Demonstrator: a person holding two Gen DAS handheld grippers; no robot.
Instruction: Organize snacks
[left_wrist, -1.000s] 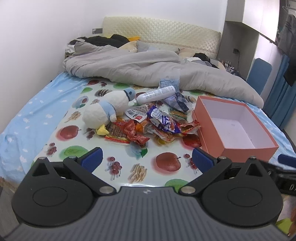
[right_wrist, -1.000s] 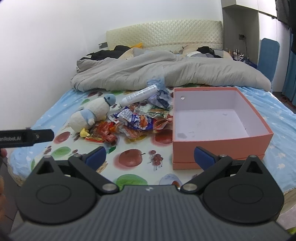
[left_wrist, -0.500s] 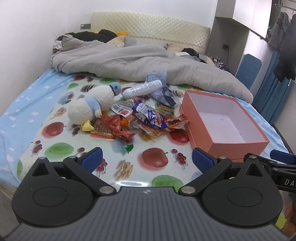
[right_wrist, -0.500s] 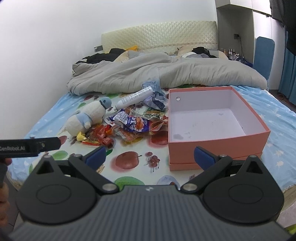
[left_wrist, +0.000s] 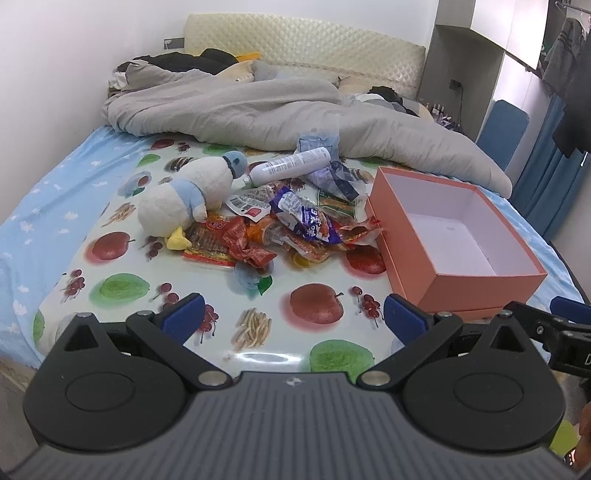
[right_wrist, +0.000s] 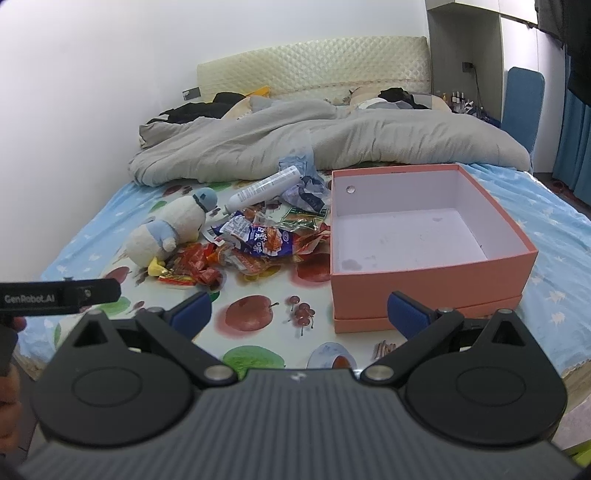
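A pile of snack packets lies on a fruit-print cloth on the bed; it also shows in the right wrist view. An empty salmon-pink box stands open to the right of the pile, also in the right wrist view. My left gripper is open and empty, hovering over the near edge of the cloth. My right gripper is open and empty, in front of the box's near left corner.
A plush duck lies left of the pile and a white bottle lies behind it. A grey duvet covers the far half of the bed. A blue chair stands at the right.
Both grippers have drifted slightly; the left view has shifted so the pile and box sit a little more to the left and nearer. Both stay open.
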